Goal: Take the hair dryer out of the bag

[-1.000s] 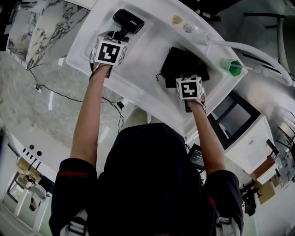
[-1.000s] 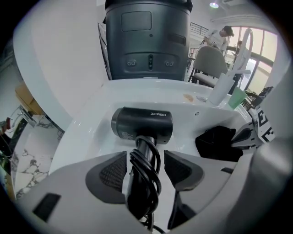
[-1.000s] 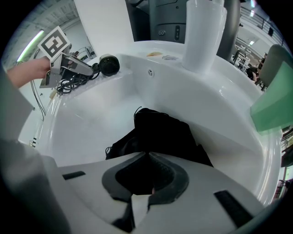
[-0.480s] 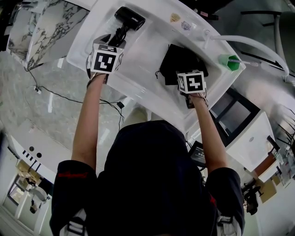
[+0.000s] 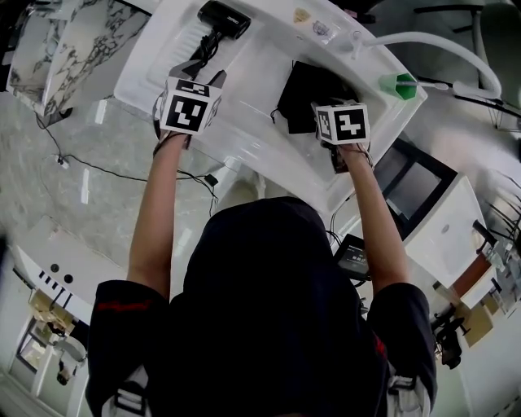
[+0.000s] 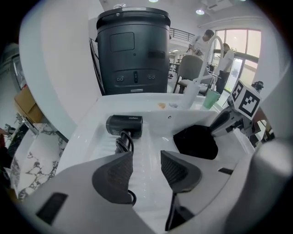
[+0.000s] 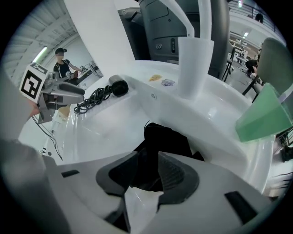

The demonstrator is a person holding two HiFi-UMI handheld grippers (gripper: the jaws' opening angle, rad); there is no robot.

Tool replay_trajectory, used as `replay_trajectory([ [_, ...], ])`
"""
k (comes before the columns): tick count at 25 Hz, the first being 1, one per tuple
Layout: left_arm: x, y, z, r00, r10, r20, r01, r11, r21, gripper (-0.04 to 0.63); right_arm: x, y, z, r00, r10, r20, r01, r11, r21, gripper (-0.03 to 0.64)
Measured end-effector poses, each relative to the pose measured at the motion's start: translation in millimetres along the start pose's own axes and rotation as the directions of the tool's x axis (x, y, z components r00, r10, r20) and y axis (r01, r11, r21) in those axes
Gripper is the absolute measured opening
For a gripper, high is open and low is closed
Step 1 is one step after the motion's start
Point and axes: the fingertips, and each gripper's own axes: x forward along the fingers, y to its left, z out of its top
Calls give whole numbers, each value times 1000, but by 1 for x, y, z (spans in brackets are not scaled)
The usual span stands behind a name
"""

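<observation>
From the head view our marker cubes (image 5: 191,104) hide the jaws; the gripper views show them. Those of our left gripper (image 6: 146,157), just narrowed, stand apart over bare basin (image 6: 149,135). Those of our right gripper (image 7: 147,160), just spread, hang released above the black bag (image 7: 167,137). The hair dryer (image 6: 124,125) lies in the basin, well apart from the bag, its lettering unreadable.

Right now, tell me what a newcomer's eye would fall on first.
The black hair dryer lies loose at the far left of the white basin, cord bunched beside it. The limp black bag sits mid-basin, and a green cup stands out at the right rim.
</observation>
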Motion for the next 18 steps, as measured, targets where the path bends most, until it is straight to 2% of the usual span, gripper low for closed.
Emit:
replay_trajectory([
  [2,-5,-9,-3,1000,-25,3,25,1000,8,173,-8,2,3,1000,1,18,0,1000,-2,143],
  [5,-15,-19,-3,998,-50,32,50,999,4,88,-18,8,7,999,20,42,-20,1000,-7,143],
  [8,-23,-27,-4,996,-72,50,72,997,7,43,-28,12,11,997,32,75,-32,999,-1,143],
  [16,-47,-60,-3,983,-121,138,116,992,47,15,-57,25,21,984,18,175,-14,1000,-23,139],
  [18,-56,-71,-5,978,-137,159,132,990,41,15,-67,32,22,979,9,205,-3,1000,-26,103],
])
